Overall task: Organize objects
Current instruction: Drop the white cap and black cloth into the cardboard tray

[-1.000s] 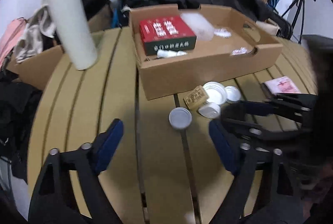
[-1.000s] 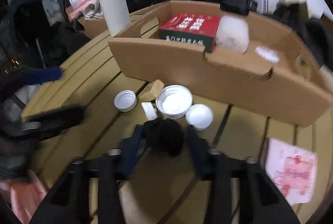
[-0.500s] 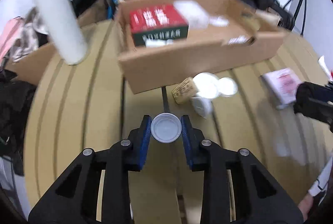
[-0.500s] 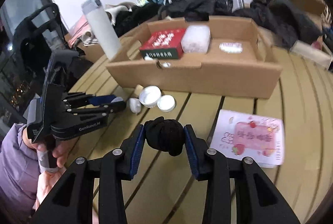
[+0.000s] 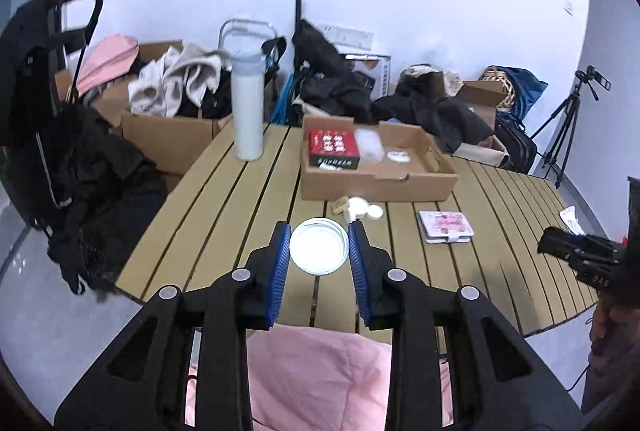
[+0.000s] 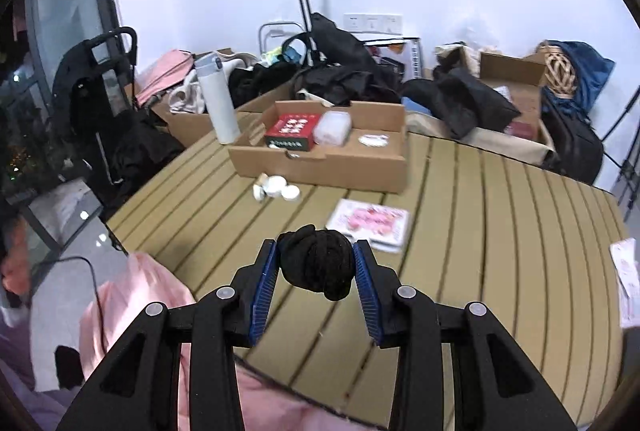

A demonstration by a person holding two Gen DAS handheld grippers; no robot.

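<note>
- Left gripper (image 5: 319, 251) was clamped on a white lid (image 5: 319, 246), held above the table's (image 5: 224, 199) near edge; its jaws had closed earlier in the second
- Right gripper (image 6: 316, 267) was clenched on a black ball (image 6: 316, 263), raised over the table; box (image 6: 320, 167) well beyond

The left hand-held gripper (image 5: 319, 251), wide open over the bench (image 5: 224, 199) 1 s ago w/ the white lid (image 5: 319, 251) lying loose below, has been closed on that lid; lid is now clamped btwn the blue pads and lifted clear of the bench, away from the other lids (image 5: 362, 209). The right hand-held gripper (image 6: 316, 265), w/ the black ball (image 6: 316, 263) gripped, has been raised and pulled back; cardboard box (image 6: 320, 167) now seen from farther off.
</note>
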